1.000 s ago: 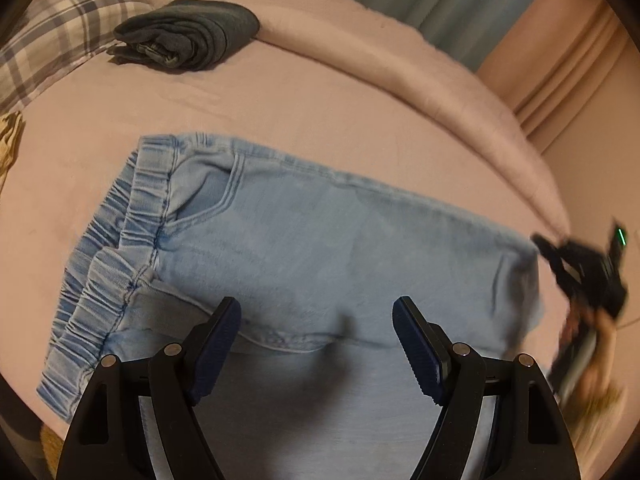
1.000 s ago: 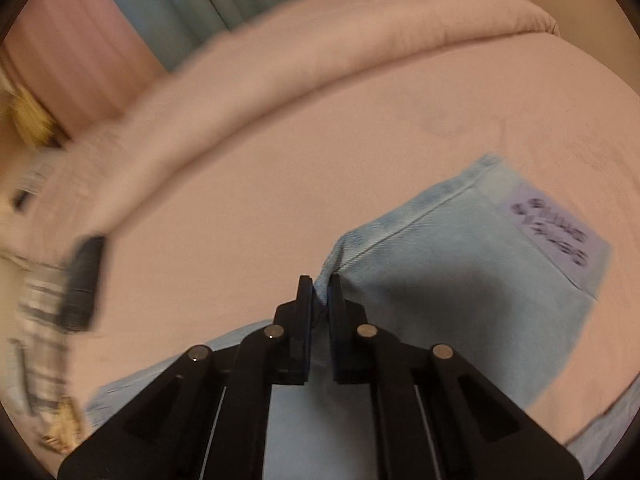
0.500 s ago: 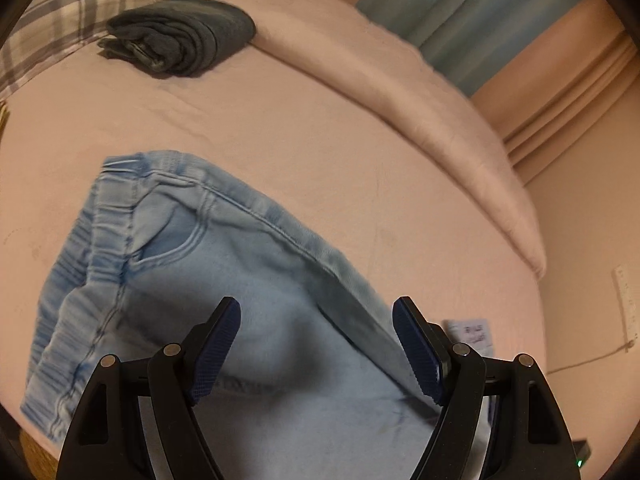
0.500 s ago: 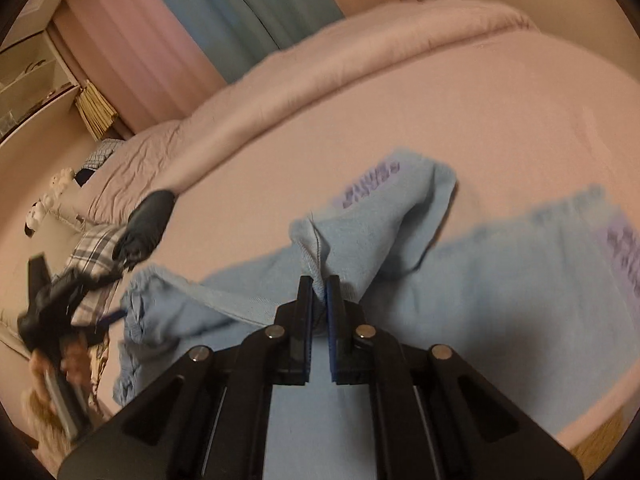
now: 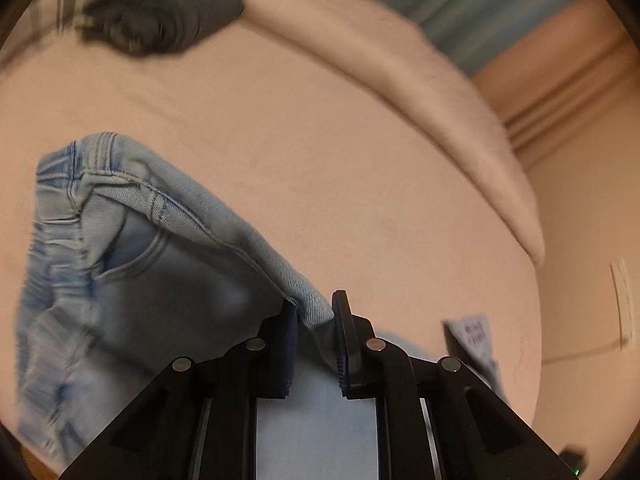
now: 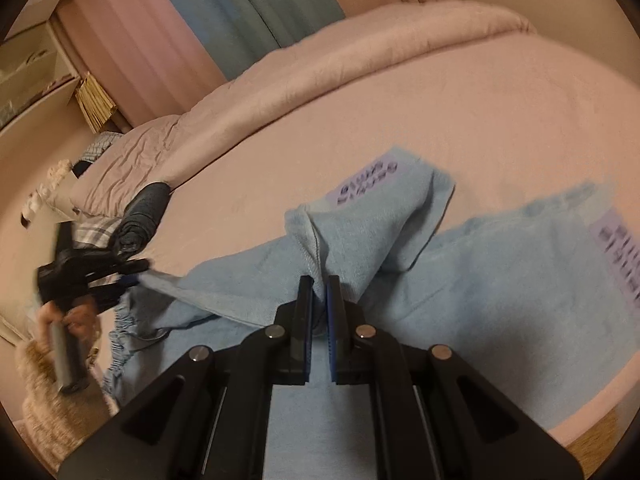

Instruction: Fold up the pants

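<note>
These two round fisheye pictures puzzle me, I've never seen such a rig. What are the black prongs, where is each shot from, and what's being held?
No robot: a person holds a handheld two-finger gripper in each hand, each carrying a forward-looking camera. The left gripper is shut on the light blue jeans along their side seam. The right gripper pinches the same jeans near a leg end, lifting a fold. In the right view, the left gripper also appears. The jeans lie on a pink bed; a folded dark garment rests farther back.

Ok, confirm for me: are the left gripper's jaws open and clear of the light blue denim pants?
No, the left gripper is shut on a raised fold of the light blue denim pants.
</note>
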Demonstrator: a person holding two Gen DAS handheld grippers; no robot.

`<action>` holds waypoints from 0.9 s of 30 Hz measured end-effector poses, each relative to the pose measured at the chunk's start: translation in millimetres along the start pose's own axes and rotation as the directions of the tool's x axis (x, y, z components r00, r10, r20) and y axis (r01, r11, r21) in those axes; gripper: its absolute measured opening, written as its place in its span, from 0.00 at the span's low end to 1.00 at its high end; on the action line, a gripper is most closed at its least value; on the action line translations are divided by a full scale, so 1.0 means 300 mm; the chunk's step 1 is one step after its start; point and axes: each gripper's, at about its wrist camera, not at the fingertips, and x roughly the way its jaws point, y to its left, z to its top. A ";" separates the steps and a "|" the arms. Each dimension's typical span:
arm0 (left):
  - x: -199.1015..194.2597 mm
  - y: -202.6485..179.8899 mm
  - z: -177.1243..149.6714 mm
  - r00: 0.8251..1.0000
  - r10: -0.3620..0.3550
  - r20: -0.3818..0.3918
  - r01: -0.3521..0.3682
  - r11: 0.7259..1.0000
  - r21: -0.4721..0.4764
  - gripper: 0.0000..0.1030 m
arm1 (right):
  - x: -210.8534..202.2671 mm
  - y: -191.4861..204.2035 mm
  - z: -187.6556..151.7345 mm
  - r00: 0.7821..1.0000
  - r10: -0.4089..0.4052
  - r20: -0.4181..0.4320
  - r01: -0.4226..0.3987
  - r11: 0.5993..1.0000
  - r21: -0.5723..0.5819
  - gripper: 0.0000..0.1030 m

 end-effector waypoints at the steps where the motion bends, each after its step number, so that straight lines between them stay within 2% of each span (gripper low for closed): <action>1: -0.053 0.004 -0.039 1.000 -0.019 0.012 0.019 1.000 0.018 0.14 | -0.019 0.001 0.006 1.000 -0.010 0.010 0.010 1.000 -0.011 0.06; 3: -0.128 0.027 -0.121 0.999 -0.050 0.001 0.050 0.998 0.029 0.14 | -0.054 -0.002 0.019 0.999 -0.034 0.013 0.034 0.999 -0.025 0.06; 6: -0.175 0.084 -0.269 0.996 -0.058 -0.066 0.060 0.998 0.027 0.14 | -0.095 -0.022 0.014 0.998 -0.058 -0.005 0.058 0.998 -0.031 0.07; 10: -0.122 0.161 -0.425 0.984 0.017 -0.177 -0.011 0.999 0.033 0.14 | -0.094 -0.084 -0.055 0.991 -0.093 -0.101 0.091 0.996 -0.026 0.07; 12: -0.076 0.184 -0.458 0.973 0.058 -0.223 -0.054 0.998 0.023 0.14 | -0.054 -0.106 -0.087 0.980 -0.114 -0.162 0.113 0.993 -0.016 0.08; 14: -0.066 0.192 -0.466 0.974 0.054 -0.222 -0.055 0.998 0.002 0.14 | -0.004 -0.133 -0.115 0.961 -0.141 -0.237 0.144 0.990 -0.005 0.10; 17: -0.080 0.174 -0.446 0.975 0.070 -0.210 -0.065 0.997 0.027 0.14 | 0.016 -0.114 -0.102 0.951 -0.178 -0.254 0.174 0.984 -0.039 0.12; 19: -0.097 0.173 -0.451 0.975 0.078 -0.210 -0.072 0.997 0.037 0.16 | 0.012 -0.076 -0.068 0.946 -0.226 -0.233 0.211 0.974 -0.088 0.24; 21: -0.113 0.196 -0.435 0.976 0.076 -0.204 -0.075 0.997 0.015 0.24 | 0.006 -0.025 -0.024 0.944 -0.276 -0.181 0.249 0.955 -0.160 0.53; 24: -0.171 0.221 -0.419 0.982 0.112 -0.154 -0.116 0.993 -0.017 0.37 | 0.013 0.033 0.026 0.947 -0.300 -0.111 0.268 0.933 -0.238 0.60; 27: -0.233 0.267 -0.376 0.988 0.139 -0.071 -0.142 0.989 -0.049 0.45 | 0.082 0.091 0.077 0.953 -0.277 -0.124 0.231 0.927 -0.295 0.62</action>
